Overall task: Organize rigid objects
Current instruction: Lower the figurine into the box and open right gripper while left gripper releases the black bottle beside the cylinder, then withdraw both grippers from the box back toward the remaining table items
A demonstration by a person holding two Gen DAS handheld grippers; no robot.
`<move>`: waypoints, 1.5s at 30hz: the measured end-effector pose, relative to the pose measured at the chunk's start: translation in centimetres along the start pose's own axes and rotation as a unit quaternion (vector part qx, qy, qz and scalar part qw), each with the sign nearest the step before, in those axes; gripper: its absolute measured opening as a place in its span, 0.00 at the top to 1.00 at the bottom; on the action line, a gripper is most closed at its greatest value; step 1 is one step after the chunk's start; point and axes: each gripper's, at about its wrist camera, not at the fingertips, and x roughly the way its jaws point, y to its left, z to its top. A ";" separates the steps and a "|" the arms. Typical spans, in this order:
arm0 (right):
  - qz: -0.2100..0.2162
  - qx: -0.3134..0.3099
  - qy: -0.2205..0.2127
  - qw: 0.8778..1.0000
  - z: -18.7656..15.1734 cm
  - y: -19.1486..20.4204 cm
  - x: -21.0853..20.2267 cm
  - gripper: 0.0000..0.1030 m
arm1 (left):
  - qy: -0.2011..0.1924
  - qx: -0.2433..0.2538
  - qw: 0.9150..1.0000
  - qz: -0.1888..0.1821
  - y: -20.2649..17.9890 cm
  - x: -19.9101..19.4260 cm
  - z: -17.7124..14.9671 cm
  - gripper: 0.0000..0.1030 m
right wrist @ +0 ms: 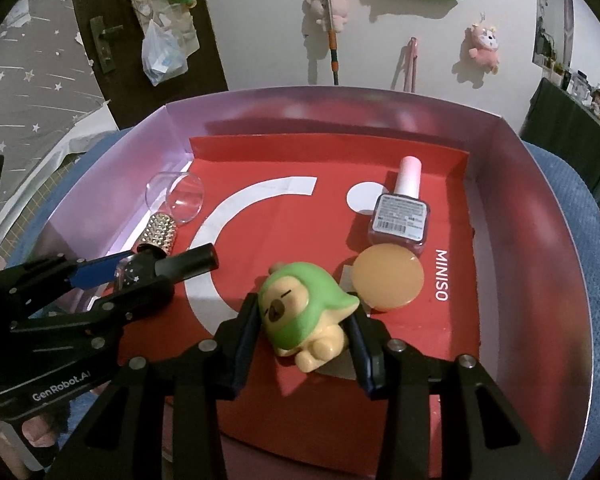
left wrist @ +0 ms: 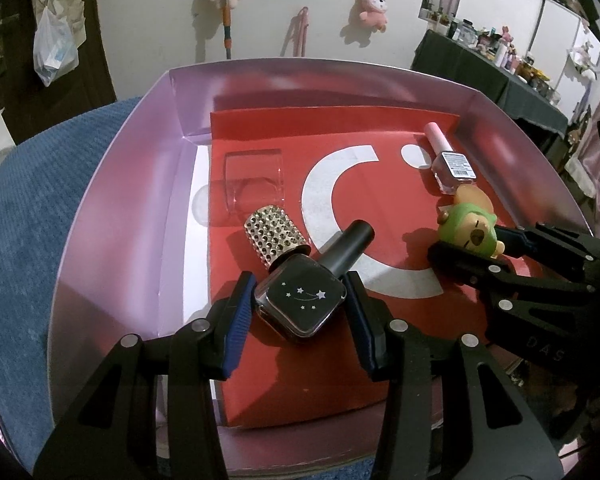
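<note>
A dark square nail polish bottle [left wrist: 300,306] with white stars and a black cap lies on the red liner of a lilac box [left wrist: 140,184]. My left gripper [left wrist: 299,286] is shut on its sides. A green-hooded capybara figure [right wrist: 296,308] lies on its back on the liner. My right gripper [right wrist: 303,312] is shut on it. In the right wrist view the left gripper [right wrist: 140,272] reaches in from the left with the dark bottle [right wrist: 129,273]. In the left wrist view the right gripper [left wrist: 474,246] comes from the right around the figure [left wrist: 464,226].
Also in the box are a clear cup on its side [right wrist: 176,196], a studded silver cap [left wrist: 274,240], a pink-capped polish bottle [right wrist: 402,216] and an orange disc [right wrist: 388,276]. The box [right wrist: 540,208] has raised walls and rests on blue fabric [left wrist: 40,220].
</note>
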 end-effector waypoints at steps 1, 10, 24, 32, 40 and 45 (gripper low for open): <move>0.000 0.000 0.000 1.000 0.0 0.0 0.0 0.56 | 0.000 0.000 1.000 0.000 0.0 0.0 0.0 0.59; 0.007 0.005 -0.003 1.000 -0.1 -0.2 -0.1 0.56 | -0.001 -0.006 1.000 -0.005 0.6 0.1 0.1 0.58; 0.013 0.003 -0.023 1.000 -0.6 -0.2 -2.2 0.44 | -0.049 0.009 0.999 0.015 -0.2 -2.5 0.1 0.36; 0.018 0.002 -0.048 0.999 -1.2 0.1 -5.0 0.36 | -0.076 0.011 0.997 0.031 -0.4 -4.7 -0.2 0.17; 0.036 0.002 -0.076 0.996 -1.9 0.5 -7.5 0.19 | -0.089 0.001 0.996 0.023 0.0 -6.5 -0.8 0.04; 0.047 0.004 -0.095 0.994 -2.5 0.7 -9.0 0.07 | -0.100 0.001 0.995 0.024 0.0 -7.4 -1.3 0.04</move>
